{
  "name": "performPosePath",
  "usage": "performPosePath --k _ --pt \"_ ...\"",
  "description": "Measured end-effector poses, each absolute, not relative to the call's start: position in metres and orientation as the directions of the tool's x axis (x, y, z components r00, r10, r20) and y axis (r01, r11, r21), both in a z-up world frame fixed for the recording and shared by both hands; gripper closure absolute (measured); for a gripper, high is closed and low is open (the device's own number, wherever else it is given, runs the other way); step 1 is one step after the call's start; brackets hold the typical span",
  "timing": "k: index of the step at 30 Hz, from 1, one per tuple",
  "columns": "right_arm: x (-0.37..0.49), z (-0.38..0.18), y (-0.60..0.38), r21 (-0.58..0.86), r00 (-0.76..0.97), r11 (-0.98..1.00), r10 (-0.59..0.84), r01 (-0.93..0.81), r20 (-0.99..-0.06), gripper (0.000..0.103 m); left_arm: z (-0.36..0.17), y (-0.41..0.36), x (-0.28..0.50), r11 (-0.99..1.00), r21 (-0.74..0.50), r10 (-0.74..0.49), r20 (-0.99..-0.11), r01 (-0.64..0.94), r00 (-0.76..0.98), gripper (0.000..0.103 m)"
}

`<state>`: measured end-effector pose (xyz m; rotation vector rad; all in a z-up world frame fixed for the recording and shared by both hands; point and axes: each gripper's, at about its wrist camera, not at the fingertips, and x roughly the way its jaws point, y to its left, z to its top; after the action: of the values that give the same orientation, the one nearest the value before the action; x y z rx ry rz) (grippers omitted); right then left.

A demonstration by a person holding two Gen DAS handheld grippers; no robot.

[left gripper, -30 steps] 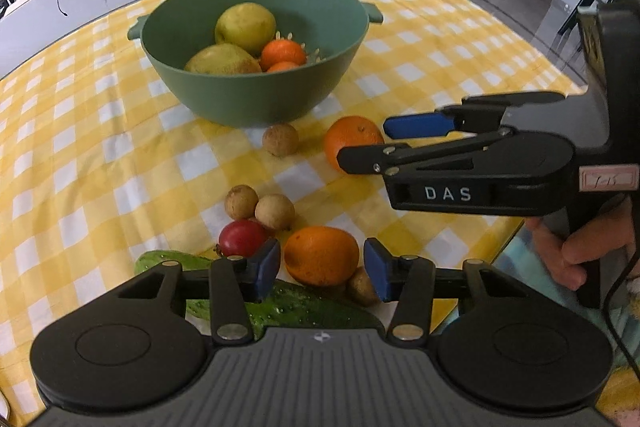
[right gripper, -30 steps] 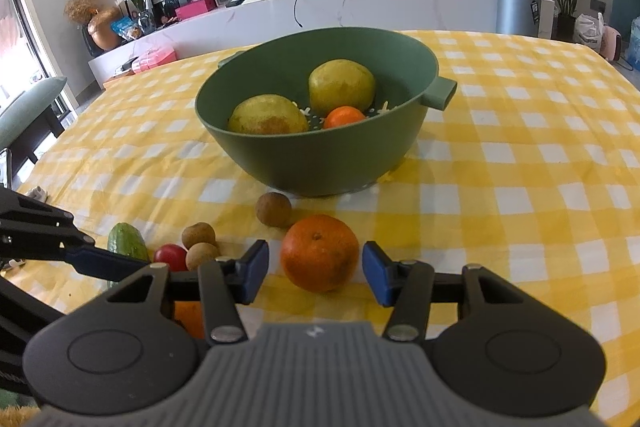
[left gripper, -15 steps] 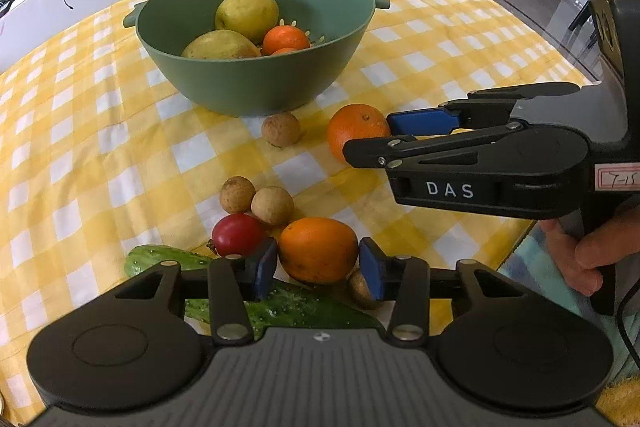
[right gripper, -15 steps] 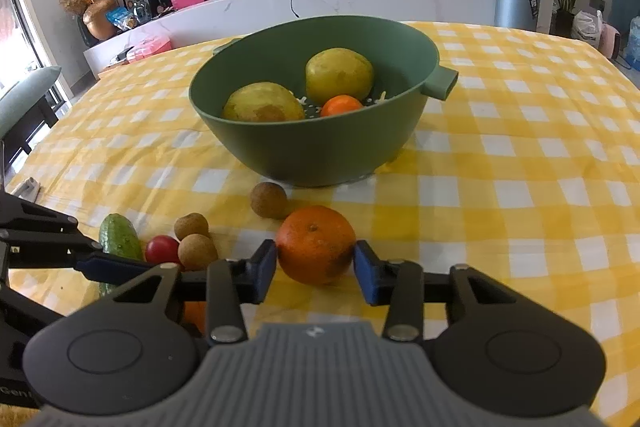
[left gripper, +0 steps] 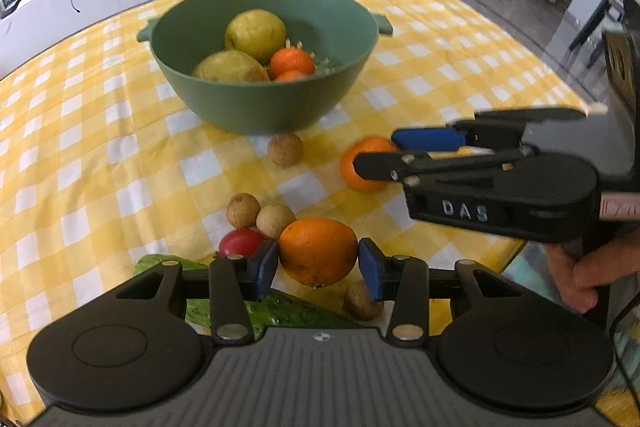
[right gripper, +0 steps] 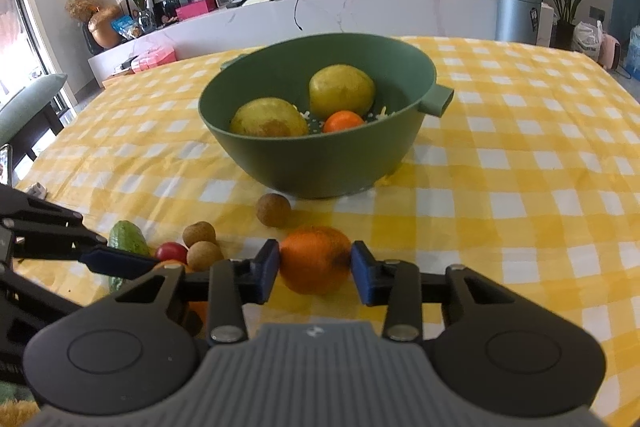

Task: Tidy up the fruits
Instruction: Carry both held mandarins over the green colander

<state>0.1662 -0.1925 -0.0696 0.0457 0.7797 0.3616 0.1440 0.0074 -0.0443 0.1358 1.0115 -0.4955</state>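
A green bowl (left gripper: 280,107) on the yellow checked cloth holds two yellow pears (left gripper: 256,31) and small oranges (left gripper: 291,62); it also shows in the right wrist view (right gripper: 320,167). My left gripper (left gripper: 318,263) is shut on an orange (left gripper: 318,251), lifted a little off the cloth. My right gripper (right gripper: 314,265) is shut on another orange (right gripper: 314,259); it shows in the left wrist view (left gripper: 384,163) as well. Below the left gripper lie a cucumber (left gripper: 288,311) and a red tomato (left gripper: 240,242).
Brown longans (left gripper: 285,149) lie between bowl and grippers, two more (left gripper: 260,215) by the tomato, one (left gripper: 362,301) beside the cucumber. The table edge (left gripper: 516,251) runs close at the right. A counter and bin stand behind the table.
Both grippers closed from open around their oranges to gripping them. The left orange now hangs above the cloth; the right gripper rose slightly with its orange.
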Motion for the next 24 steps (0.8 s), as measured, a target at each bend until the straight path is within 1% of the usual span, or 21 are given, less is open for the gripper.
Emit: performPosePath --k 5,11,12,13,14,16,18,21,24 --pt "0.161 -0.066 -0.193 0.168 0.661 0.934 0.344 -0.316 -0.667 0.069 -0.035 0.018 0.147 0.891 -0.167 -0.370 -0.808 0.423 0.459 0.054" --pt "0.161 -0.068 -0.187 0.132 0.652 0.933 0.329 -0.334 -0.683 0.067 -0.035 0.023 0.152 0.905 -0.182 -0.365 -0.798 0.386 0.479 0.054" --pt "0.161 -0.068 -0.186 0.126 0.652 0.934 0.327 -0.336 -0.684 0.065 -0.034 0.025 0.153 0.907 -0.188 -0.365 -0.797 0.378 0.481 0.054" --pt "0.161 -0.069 -0.185 0.119 0.647 0.935 0.320 -0.335 -0.693 0.057 -0.034 0.026 0.154 0.909 -0.193 -0.365 -0.795 0.369 0.484 0.054" --pt "0.162 -0.070 -0.184 0.113 0.638 0.938 0.309 -0.329 -0.705 0.054 -0.034 0.028 0.155 0.912 -0.196 -0.364 -0.794 0.361 0.487 0.054" --pt "0.166 -0.074 -0.184 0.099 0.626 0.946 0.280 -0.308 -0.727 0.052 -0.033 0.031 0.157 0.916 -0.205 -0.363 -0.790 0.345 0.494 0.054" --pt "0.169 -0.076 -0.187 0.114 0.617 0.950 0.276 -0.289 -0.737 0.052 -0.033 0.033 0.158 0.919 -0.214 -0.364 -0.785 0.332 0.501 0.054" --pt "0.171 -0.077 -0.191 0.128 0.610 0.953 0.274 -0.273 -0.743 0.058 -0.029 0.035 0.159 0.921 -0.228 -0.369 -0.771 0.316 0.519 0.054" --pt "0.170 -0.077 -0.192 0.130 0.610 0.953 0.277 -0.275 -0.742 0.059 -0.021 0.033 0.160 0.924 -0.230 -0.368 -0.753 0.306 0.546 0.054"
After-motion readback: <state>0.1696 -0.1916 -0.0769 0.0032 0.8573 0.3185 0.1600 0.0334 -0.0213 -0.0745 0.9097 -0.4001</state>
